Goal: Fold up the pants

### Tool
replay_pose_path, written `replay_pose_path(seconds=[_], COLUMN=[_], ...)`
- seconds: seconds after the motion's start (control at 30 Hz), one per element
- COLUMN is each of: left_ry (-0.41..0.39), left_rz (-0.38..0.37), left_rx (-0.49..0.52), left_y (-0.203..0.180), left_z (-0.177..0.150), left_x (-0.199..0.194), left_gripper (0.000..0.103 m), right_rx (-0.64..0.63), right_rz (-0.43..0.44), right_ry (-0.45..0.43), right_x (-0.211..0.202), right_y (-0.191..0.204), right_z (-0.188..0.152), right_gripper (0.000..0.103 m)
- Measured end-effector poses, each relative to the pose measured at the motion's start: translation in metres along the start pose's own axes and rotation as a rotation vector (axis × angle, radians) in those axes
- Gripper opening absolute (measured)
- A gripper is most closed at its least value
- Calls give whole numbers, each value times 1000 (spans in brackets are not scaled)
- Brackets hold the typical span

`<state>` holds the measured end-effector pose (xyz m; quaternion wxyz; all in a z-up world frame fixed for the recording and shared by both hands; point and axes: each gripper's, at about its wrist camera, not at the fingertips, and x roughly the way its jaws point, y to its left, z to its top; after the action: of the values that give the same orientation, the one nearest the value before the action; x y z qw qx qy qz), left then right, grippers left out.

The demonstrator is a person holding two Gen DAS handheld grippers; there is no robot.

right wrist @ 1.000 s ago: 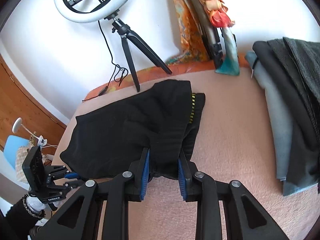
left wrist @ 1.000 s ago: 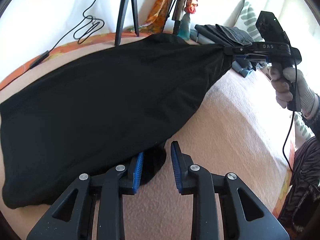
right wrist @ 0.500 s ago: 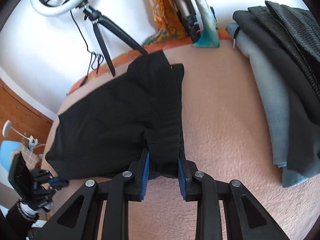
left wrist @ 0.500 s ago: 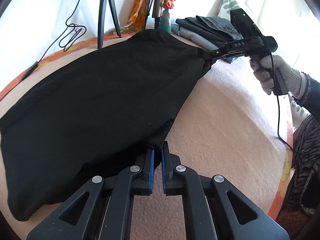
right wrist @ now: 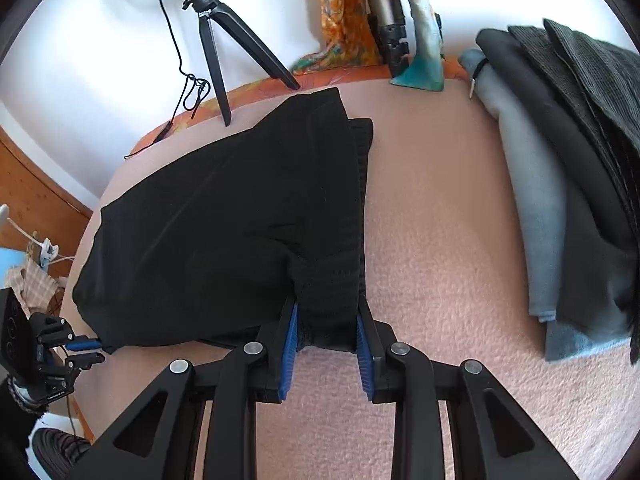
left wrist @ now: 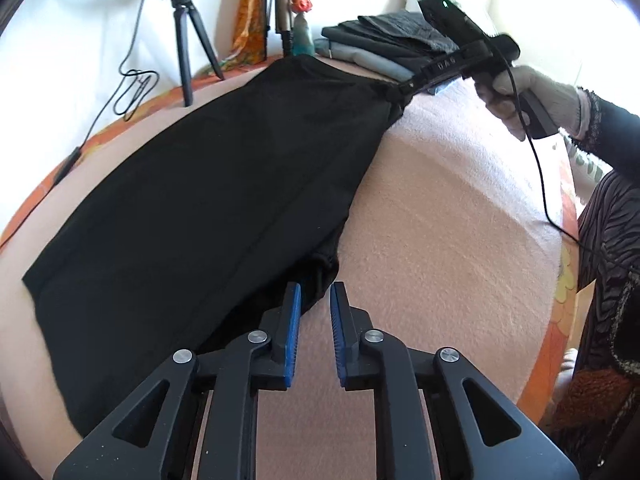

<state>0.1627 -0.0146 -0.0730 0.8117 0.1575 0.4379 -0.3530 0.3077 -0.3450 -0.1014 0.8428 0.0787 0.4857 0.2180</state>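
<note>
Black pants (left wrist: 208, 184) lie folded lengthwise on a pink blanket (left wrist: 440, 216). My left gripper (left wrist: 314, 300) is open, its blue pads just at the near hem corner, with a bit of cloth between the tips but not pinched. My right gripper (right wrist: 326, 320) is shut on the bunched waistband end of the pants (right wrist: 224, 232). In the left wrist view the right gripper (left wrist: 404, 88) holds the far corner slightly raised. In the right wrist view the left gripper (right wrist: 86, 350) sits at the pants' far left corner.
A stack of folded grey and dark clothes (right wrist: 560, 184) lies on the blanket to the right. A ring-light tripod (right wrist: 216, 52) and cable stand at the back edge, beside an orange cloth (right wrist: 344, 20) and a teal object (right wrist: 420, 68).
My left gripper was open, closed at the hem half a second ago, and has now opened again. The right gripper kept its hold and shifted the waistband end slightly.
</note>
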Motion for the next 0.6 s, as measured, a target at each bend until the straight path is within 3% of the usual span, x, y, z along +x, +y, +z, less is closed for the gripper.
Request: replay_pose_path(seconds=[0.1, 0.17, 0.27, 0.37, 0.47, 0.6], left_ry=[-26, -42, -59, -63, -34, -21], left_rz=[13, 64, 145, 210, 251, 235], left_rx=[-43, -52, -110, -172, -215, -314], left_y=[9, 18, 41, 65, 84, 108], left_z=[-6, -11, -27, -43, -57, -67], left_x=[-22, -37, -57, -68, -69, -67], left_gripper=[14, 23, 27, 36, 38, 38], right_rx=[-15, -27, -51, -102, -137, -255], right_rz=[-1, -14, -58, -205, -216, -170], right_ry=[-5, -12, -34, -68, -113, -136], right_x=[-4, -7, -17, -27, -38, -42], right_y=[1, 4, 10, 20, 35, 83], right_z=[0, -1, -1, -1, -4, -19], right_gripper=[26, 26, 27, 48, 49, 49])
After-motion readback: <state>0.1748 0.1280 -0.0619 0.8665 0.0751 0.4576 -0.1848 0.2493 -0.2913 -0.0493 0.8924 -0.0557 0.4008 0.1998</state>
